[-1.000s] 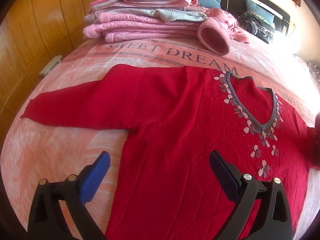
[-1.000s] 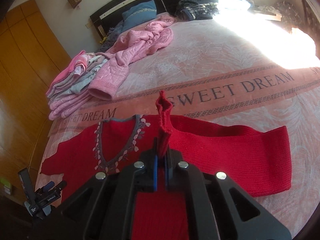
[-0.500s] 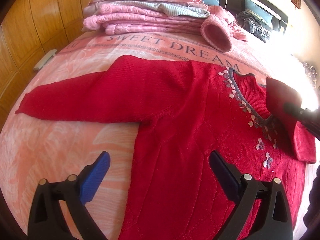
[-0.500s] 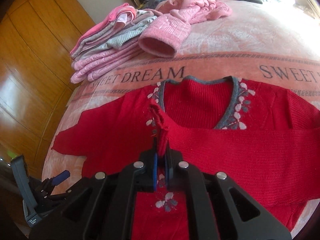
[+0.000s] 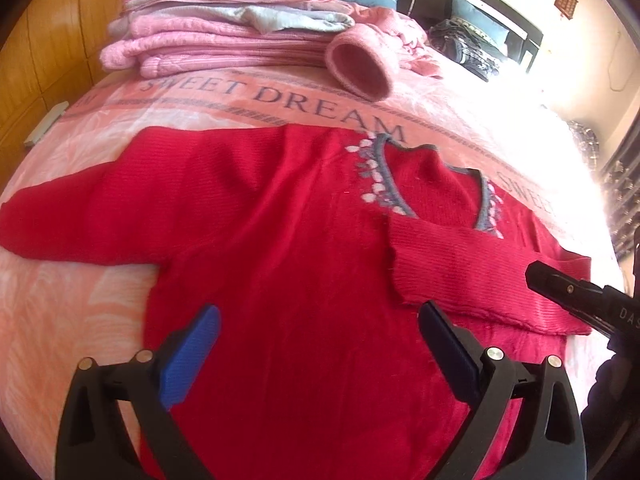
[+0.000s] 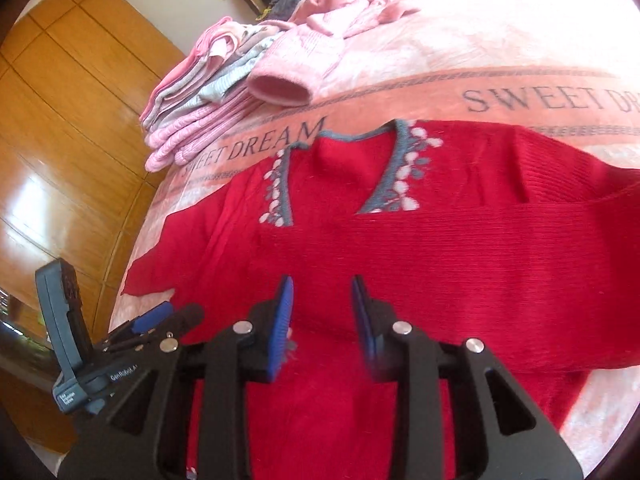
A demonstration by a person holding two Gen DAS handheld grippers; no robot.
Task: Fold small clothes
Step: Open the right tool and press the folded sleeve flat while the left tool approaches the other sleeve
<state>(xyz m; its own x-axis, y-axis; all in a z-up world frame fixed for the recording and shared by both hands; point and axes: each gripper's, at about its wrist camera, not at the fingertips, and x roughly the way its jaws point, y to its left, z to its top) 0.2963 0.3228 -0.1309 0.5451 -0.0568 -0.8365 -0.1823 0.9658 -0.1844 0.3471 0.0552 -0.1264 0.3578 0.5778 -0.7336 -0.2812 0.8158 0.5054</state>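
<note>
A red knitted sweater (image 5: 280,248) (image 6: 440,264) with a grey V-neck and white flower trim lies flat on the bed. One sleeve (image 5: 472,276) (image 6: 460,248) is folded across the chest, below the neckline. The other sleeve (image 5: 72,216) stretches out flat to the left. My left gripper (image 5: 320,344) hovers open over the sweater's lower body, nothing between its blue pads. My right gripper (image 6: 322,312) is open just above the folded sleeve, holding nothing. In the left wrist view the right gripper's black tip (image 5: 576,296) shows at the right edge.
A stack of folded pink and grey clothes (image 5: 224,36) (image 6: 200,96) sits at the back left. An unfolded pink garment with an open cuff (image 5: 360,68) (image 6: 288,80) lies beside it. The pink "SWEET DREAM" bedspread (image 5: 60,320) covers the bed. Wooden wardrobe doors (image 6: 60,120) stand left.
The right gripper carried the sleeve across the chest, laid it down and opened, letting it go. The left gripper stayed open and edged closer to the sweater.
</note>
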